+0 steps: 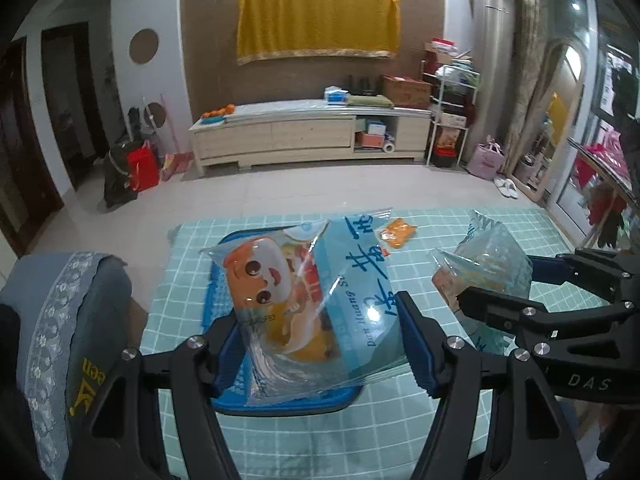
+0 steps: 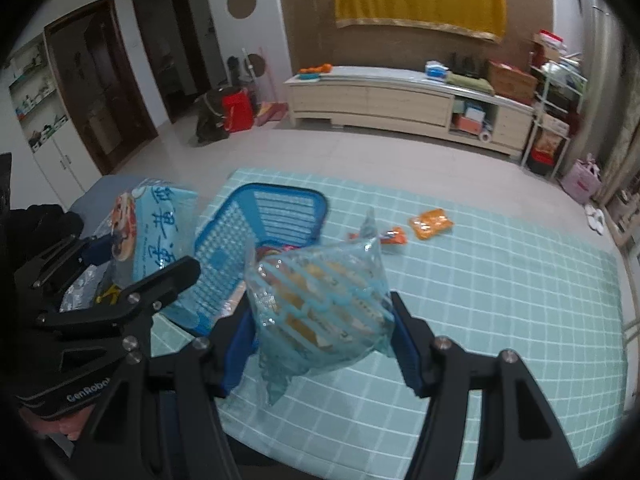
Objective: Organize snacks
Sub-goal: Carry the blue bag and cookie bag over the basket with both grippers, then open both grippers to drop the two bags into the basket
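wall: brown, yellow cloth [image 1: 318,20] | floor: pale tiles [image 1: 280,188] | furniture: long pale cabinet [image 1: 308,132]

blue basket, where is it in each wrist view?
Left wrist: basket bottom centre, mostly hidden behind the bag in the left claw.
Right wrist: basket left of centre, tilted, interior visible.
Shared landmark: orange packet on the tablecloth beyond it.

Left hand-held gripper [image 1: 320,344] black with blue pads, silver screws, right hand-held gripper [image 2: 320,344] alike, white "GenRobot" and "DAS" lettering
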Tool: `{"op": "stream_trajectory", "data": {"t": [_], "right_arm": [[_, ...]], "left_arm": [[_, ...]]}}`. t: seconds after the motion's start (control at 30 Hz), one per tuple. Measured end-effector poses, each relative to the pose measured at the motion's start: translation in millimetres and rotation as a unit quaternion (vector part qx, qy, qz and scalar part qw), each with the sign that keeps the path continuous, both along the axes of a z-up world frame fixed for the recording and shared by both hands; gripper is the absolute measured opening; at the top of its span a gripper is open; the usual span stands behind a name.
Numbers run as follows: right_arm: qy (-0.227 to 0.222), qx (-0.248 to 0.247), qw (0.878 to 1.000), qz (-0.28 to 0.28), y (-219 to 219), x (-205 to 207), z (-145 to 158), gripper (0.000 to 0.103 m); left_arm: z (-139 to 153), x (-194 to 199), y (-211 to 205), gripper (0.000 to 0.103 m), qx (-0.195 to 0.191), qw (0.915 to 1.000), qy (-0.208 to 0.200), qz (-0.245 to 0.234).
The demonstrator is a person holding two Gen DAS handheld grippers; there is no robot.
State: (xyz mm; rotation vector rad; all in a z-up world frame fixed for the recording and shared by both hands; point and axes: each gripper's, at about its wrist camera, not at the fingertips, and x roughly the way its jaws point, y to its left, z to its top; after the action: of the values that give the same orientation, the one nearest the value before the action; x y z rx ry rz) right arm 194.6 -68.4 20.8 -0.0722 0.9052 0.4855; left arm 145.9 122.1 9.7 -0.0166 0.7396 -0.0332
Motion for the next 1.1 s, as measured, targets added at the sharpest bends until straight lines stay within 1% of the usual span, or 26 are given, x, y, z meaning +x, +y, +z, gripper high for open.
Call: {"op": "stream_trajectory", "data": {"t": [0.07, 0.2, 0.37, 0.57, 0.67, 0.87, 1.03, 1.1], "right_arm": [[0.004, 0.001, 1.000, 0.009, 12.6, 1.8, -0.6, 0.067], [0.008, 0.002, 1.000, 0.022, 30.9, 9.4, -5.1, 0.067], [0.032, 0.010, 0.999, 0.034, 50.0, 20.9, -16.2, 0.067], [0.047, 0.005, 0.998, 0.039, 66.3, 33.1, -29.7, 0.067], [0.053, -0.001, 0.998, 0.039, 69.2, 41.0, -40.5, 0.067], [0.075, -0.003, 0.997, 0.033, 78.1, 57.0, -60.1, 0.067], [0.087, -0.003, 0.996, 0.029, 79.6, 60.6, -72.8, 0.067], [0.091, -0.003, 0.995, 0.027, 80.3, 60.4, -75.0, 0.067]], "left_arm": [[-0.1, 1.0, 7.4, 0.066, 0.004, 1.0000, 0.003, 0.005], [-1.4, 4.6, 22.6, 0.066, 0.023, 0.9996, 0.005, 0.013], [-10.3, 10.5, 33.7, 0.066, 0.026, 0.9993, 0.018, 0.020], [-24.2, 26.8, 46.2, 0.066, 0.019, 0.9989, 0.037, 0.020], [-34.8, 34.3, 50.7, 0.066, 0.012, 0.9986, 0.048, 0.017], [-62.5, 51.8, 59.5, 0.066, -0.012, 0.9970, 0.076, 0.010], [-78.5, 61.1, 64.7, 0.067, -0.021, 0.9950, 0.098, 0.005], [-82.1, 62.2, 64.1, 0.067, -0.019, 0.9947, 0.101, 0.000]]}}
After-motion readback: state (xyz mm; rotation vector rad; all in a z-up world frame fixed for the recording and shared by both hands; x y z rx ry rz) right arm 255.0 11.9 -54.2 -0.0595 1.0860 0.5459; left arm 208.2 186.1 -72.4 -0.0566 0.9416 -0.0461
